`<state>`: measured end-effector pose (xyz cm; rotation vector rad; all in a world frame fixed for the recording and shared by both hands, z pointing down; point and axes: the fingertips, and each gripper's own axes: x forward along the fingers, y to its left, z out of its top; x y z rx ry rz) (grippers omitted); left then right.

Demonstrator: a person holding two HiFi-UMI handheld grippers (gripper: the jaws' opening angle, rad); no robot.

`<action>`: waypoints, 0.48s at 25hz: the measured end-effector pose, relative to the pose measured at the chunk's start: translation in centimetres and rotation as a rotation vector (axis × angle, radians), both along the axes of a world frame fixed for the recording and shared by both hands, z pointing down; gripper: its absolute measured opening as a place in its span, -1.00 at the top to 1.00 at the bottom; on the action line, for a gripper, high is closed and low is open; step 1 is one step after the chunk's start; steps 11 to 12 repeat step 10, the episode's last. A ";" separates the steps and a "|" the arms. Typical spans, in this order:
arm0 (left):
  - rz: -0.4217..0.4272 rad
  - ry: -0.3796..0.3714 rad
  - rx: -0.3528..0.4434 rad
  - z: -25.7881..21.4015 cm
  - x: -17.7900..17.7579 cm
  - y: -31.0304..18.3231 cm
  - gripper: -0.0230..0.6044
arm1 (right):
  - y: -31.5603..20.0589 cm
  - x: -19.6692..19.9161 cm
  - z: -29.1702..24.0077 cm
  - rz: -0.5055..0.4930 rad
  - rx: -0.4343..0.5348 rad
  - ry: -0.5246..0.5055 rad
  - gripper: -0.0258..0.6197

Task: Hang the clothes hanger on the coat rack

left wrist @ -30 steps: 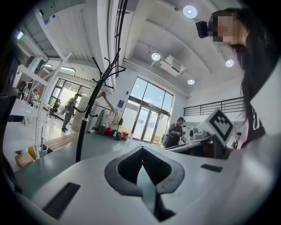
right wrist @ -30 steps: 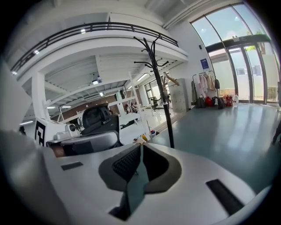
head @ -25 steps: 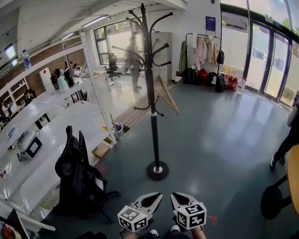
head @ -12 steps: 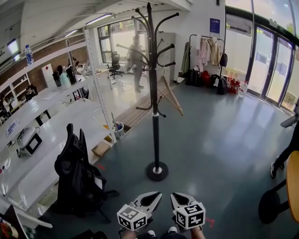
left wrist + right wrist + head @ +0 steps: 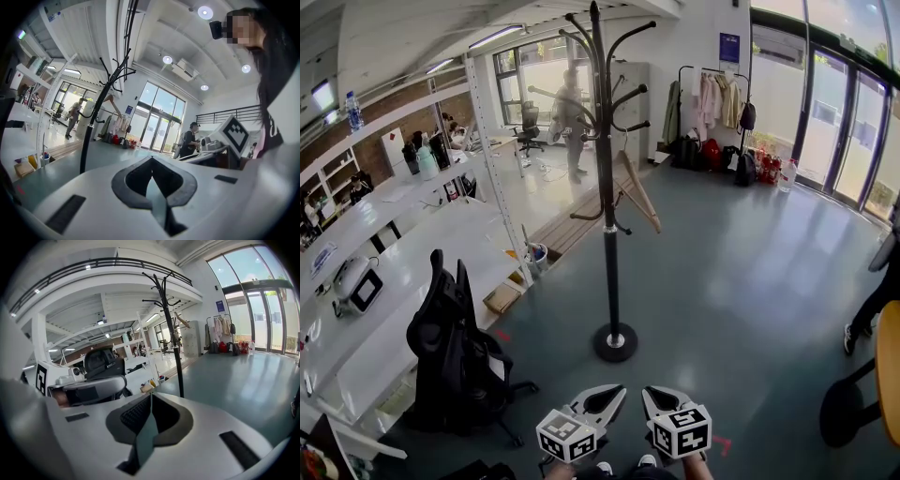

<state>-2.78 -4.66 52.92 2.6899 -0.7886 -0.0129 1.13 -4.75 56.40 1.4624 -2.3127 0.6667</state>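
Observation:
A tall black coat rack (image 5: 607,234) stands on a round base (image 5: 616,342) in the middle of the grey floor. A wooden clothes hanger (image 5: 637,192) hangs tilted from one of its hooks, right of the pole. My left gripper (image 5: 617,391) and right gripper (image 5: 649,394) are side by side at the bottom edge, well short of the rack, both shut and empty. The left gripper view shows shut jaws (image 5: 151,161) with the rack (image 5: 91,122) far off. In the right gripper view the jaws (image 5: 151,394) are shut too, with the rack (image 5: 174,338) and hanger (image 5: 182,322) beyond.
A black office chair (image 5: 455,347) stands left of me beside long white desks (image 5: 384,272) and a white shelf post (image 5: 492,169). A person's leg (image 5: 872,305) and a dark stool (image 5: 848,408) are at the right edge. A clothes rail (image 5: 712,103) stands by the back wall.
The head view drifted slightly. Both grippers stay at the bottom edge, and the hanger hangs on the rack throughout. The person at the right edge shifted a leg.

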 end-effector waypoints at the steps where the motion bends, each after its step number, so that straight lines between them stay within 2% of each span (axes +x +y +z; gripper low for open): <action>1: -0.001 0.000 0.000 0.0 0.0 -0.1 0.93 | -0.1 0.0 0.0 -0.001 -0.001 0.000 0.86; 12: -0.015 -0.002 0.000 0.2 0.3 -1.0 0.93 | -0.7 0.6 0.5 -0.007 -0.010 0.006 0.86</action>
